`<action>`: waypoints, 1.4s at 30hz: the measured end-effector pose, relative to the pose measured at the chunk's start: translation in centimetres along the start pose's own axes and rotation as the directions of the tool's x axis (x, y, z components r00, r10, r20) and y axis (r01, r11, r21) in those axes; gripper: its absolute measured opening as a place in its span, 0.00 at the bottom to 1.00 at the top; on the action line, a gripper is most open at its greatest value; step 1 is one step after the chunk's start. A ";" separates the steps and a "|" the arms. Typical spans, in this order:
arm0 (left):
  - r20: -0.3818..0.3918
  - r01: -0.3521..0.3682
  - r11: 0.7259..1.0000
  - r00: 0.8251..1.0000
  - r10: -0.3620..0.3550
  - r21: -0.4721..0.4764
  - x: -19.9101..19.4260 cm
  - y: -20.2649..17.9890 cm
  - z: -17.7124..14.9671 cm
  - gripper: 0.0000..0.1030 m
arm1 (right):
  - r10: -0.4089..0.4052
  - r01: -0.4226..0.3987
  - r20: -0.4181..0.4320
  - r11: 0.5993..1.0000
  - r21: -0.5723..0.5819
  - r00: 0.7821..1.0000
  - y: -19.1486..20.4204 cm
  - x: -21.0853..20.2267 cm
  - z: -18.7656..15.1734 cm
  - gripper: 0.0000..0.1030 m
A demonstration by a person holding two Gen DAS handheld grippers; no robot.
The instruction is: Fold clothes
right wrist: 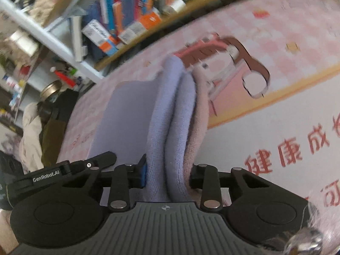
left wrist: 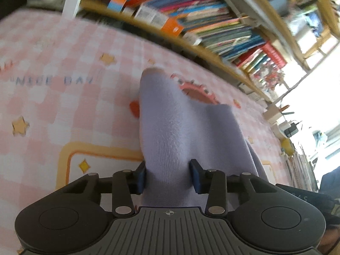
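While both hands hold their tools low over the bed, this is how things stand:

Left gripper (left wrist: 169, 176): its two blue pads sit against either side of a bunched fold of the lavender garment (left wrist: 170, 127), pinching it; the jaws are partly drawn in around the cloth.

Right gripper (right wrist: 167, 173): likewise clamped on the cloth, with a thick double fold of the garment (right wrist: 176, 116) squeezed between the blue pad on one side and the black finger on the other.

Garment: soft, fleecy, pale purple, with a pinkish layer showing along one edge in the right wrist view. It rises from each pair of jaws and runs away over the bed; a flatter stretch of it lies on the sheet beside the right gripper's fold.

Bedsheet (left wrist: 63, 53): pink and white checks with small stars, a cartoon figure, lettering reading "NICE DAY", and red Chinese characters (right wrist: 284, 153) on a white patch.

Bookshelf (left wrist: 201, 17): just beyond the far edge of the bed, crammed with colourful books and boxes; much of it is blurred.

Side clutter (right wrist: 38, 106): by the bed's edge, a round metal lid, cloth and dark items heaped together.
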State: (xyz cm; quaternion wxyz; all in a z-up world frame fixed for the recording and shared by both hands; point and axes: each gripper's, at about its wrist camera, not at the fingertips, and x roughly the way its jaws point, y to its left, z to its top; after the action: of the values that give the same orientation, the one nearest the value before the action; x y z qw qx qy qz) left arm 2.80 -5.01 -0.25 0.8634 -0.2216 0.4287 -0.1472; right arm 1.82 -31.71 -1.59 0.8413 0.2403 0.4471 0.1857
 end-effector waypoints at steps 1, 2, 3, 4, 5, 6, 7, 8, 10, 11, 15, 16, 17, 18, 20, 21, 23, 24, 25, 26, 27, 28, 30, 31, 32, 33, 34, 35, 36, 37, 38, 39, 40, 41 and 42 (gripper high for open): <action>0.018 0.004 1.000 1.000 -0.005 0.005 -0.5 -0.1 0.3 0.38 | 0.014 -0.014 0.013 1.000 -0.010 1.000 0.4 -0.4 0.1 0.29; 0.035 0.011 1.000 0.999 -0.011 0.008 -1.1 -0.1 0.5 0.38 | 0.028 -0.028 0.027 0.999 -0.020 0.999 0.7 -0.8 0.2 0.29; 0.051 0.016 1.000 0.999 -0.017 0.011 -1.6 -0.1 0.7 0.38 | 0.040 -0.039 0.041 0.999 -0.027 0.998 1.1 -1.2 0.4 0.29; 0.066 0.019 1.000 0.998 -0.020 0.017 -2.1 -0.1 0.9 0.38 | 0.050 -0.048 0.053 0.998 -0.035 0.997 1.5 -1.4 0.6 0.29; 0.083 0.019 1.000 0.996 -0.021 0.022 -2.6 -0.2 1.1 0.38 | 0.059 -0.056 0.064 0.997 -0.046 0.996 2.0 -1.7 0.8 0.29; 0.098 0.019 1.000 0.995 -0.021 0.025 -3.0 -0.3 1.3 0.38 | 0.066 -0.062 0.074 0.996 -0.058 0.995 2.5 -1.9 1.0 0.29; 0.111 0.018 0.999 0.994 -0.021 0.026 -3.4 -0.3 1.5 0.38 | 0.074 -0.068 0.083 0.995 -0.068 0.994 3.0 -2.1 1.2 0.29; 0.123 0.018 0.999 0.992 -0.021 0.028 -3.8 -0.2 1.8 0.38 | 0.082 -0.075 0.090 0.994 -0.078 0.993 3.4 -2.2 1.4 0.29; 0.145 0.015 0.999 0.989 -0.020 0.032 -4.5 -0.1 2.3 0.38 | 0.098 -0.088 0.101 0.991 -0.098 0.990 4.4 -2.2 1.9 0.29; 0.155 0.013 0.999 0.988 -0.018 0.033 -4.9 0.1 2.6 0.39 | 0.105 -0.094 0.106 0.990 -0.109 0.989 4.9 -2.1 2.1 0.29; 0.192 0.007 0.999 0.981 -0.013 0.032 -5.9 1.4 4.1 0.39 | 0.131 -0.112 0.118 0.981 -0.157 0.984 7.0 -1.0 3.1 0.29; 0.200 0.010 1.000 0.980 -0.015 0.025 -6.0 2.0 4.6 0.39 | 0.136 -0.114 0.121 0.979 -0.171 0.983 7.6 -0.6 3.5 0.29; 0.207 0.011 1.000 0.978 -0.015 0.023 -6.1 2.5 5.1 0.39 | 0.141 -0.117 0.125 0.976 -0.185 0.982 8.2 -0.2 3.8 0.29; 0.214 0.012 1.000 0.977 -0.016 0.022 -6.2 3.0 5.7 0.39 | 0.146 -0.119 0.128 0.973 -0.197 0.981 8.8 0.2 4.2 0.29; 0.227 0.011 1.000 0.974 -0.015 0.019 -6.3 4.0 6.7 0.39 | 0.154 -0.124 0.133 0.969 -0.213 0.979 9.9 1.3 5.0 0.29; 0.232 0.007 1.000 0.973 -0.011 0.017 -6.2 4.6 7.4 0.39 | 0.157 -0.126 0.134 0.968 -0.215 0.978 10.3 1.9 5.5 0.29; 0.239 -0.002 1.000 0.971 -0.001 0.011 -5.9 5.7 8.5 0.39 | 0.161 -0.130 0.133 0.968 -0.217 0.978 11.1 3.4 6.4 0.29; 0.242 -0.007 1.000 0.970 0.005 0.007 -5.7 6.4 9.1 0.39 | 0.161 -0.130 0.133 0.967 -0.219 0.978 11.4 4.2 6.9 0.29; 0.246 -0.009 1.000 0.969 0.009 -0.001 -5.5 7.0 9.7 0.39 | 0.162 -0.130 0.133 0.967 -0.221 0.978 11.8 5.1 7.3 0.29; 0.249 -0.007 1.000 0.968 0.009 -0.007 -5.2 7.7 10.3 0.39 | 0.161 -0.128 0.133 0.966 -0.226 0.978 12.2 5.9 7.8 0.29; 0.252 -0.006 1.000 0.968 0.008 -0.012 -4.9 8.3 10.9 0.39 | 0.158 -0.123 0.133 0.964 -0.236 0.979 12.6 6.8 8.3 0.29; 0.255 -0.004 1.000 0.967 0.007 -0.013 -4.6 9.0 11.4 0.39 | 0.155 -0.120 0.132 0.962 -0.245 0.979 12.9 7.6 8.7 0.29; 0.257 -0.002 1.000 0.966 0.006 -0.017 -3.7 10.3 12.5 0.39 | 0.150 -0.112 0.126 0.958 -0.262 0.981 13.3 9.4 9.6 0.29; 0.257 -0.001 1.000 0.966 0.008 -0.027 -3.1 10.9 12.9 0.39 | 0.144 -0.106 0.124 0.957 -0.271 0.982 13.5 10.2 10.0 0.29; 0.257 -0.001 0.999 0.966 0.010 -0.037 -2.6 11.5 13.4 0.39 | 0.137 -0.099 0.121 0.955 -0.280 0.983 13.7 11.1 10.5 0.29; 0.257 0.000 0.999 0.966 0.012 -0.047 -2.0 12.1 13.8 0.39 | 0.131 -0.091 0.119 0.953 -0.290 0.984 13.9 11.9 10.9 0.29; 0.256 -0.003 0.998 0.966 0.017 -0.057 -1.5 12.8 14.3 0.39 | 0.125 -0.086 0.116 0.952 -0.294 0.985 14.1 12.8 11.3 0.29; 0.255 -0.007 0.998 0.967 0.023 -0.064 -1.0 13.3 14.7 0.39 | 0.122 -0.085 0.113 0.953 -0.292 0.986 14.1 13.7 11.7 0.29; 0.253 -0.011 0.997 0.967 0.029 -0.072 -0.4 13.8 15.1 0.39 | 0.119 -0.083 0.109 0.953 -0.290 0.987 14.1 14.5 12.1 0.29; 0.252 -0.015 0.997 0.967 0.034 -0.078 0.1 14.3 15.5 0.39 | 0.117 -0.082 0.107 0.955 -0.285 0.987 14.1 15.3 12.4 0.29; 0.249 -0.019 0.996 0.968 0.039 -0.082 0.6 14.7 15.9 0.39 | 0.117 -0.084 0.105 0.958 -0.275 0.988 14.0 16.1 12.7 0.29; 0.246 -0.023 0.996 0.968 0.044 -0.085 1.0 15.0 16.2 0.39 | 0.116 -0.085 0.104 0.961 -0.265 0.988 13.8 16.9 12.9 0.29; 0.244 -0.028 0.996 0.968 0.048 -0.087 1.4 15.3 16.5 0.39 | 0.116 -0.087 0.105 0.964 -0.252 0.988 13.6 17.5 13.1 0.29; 0.244 -0.035 0.996 0.968 0.055 -0.086 1.7 15.6 16.7 0.39 | 0.115 -0.088 0.105 0.967 -0.238 0.988 13.4 18.1 13.2 0.29; 0.244 -0.044 0.995 0.968 0.064 -0.086 2.1 15.8 16.9 0.39 | 0.114 -0.088 0.104 0.970 -0.227 0.988 13.2 18.7 13.4 0.29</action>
State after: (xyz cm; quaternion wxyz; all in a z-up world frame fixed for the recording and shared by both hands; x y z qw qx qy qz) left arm 18.63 11.94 -0.64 0.9040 -0.2610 0.3296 -0.0778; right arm 21.72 -14.29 0.05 0.8770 0.1780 0.3609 0.2626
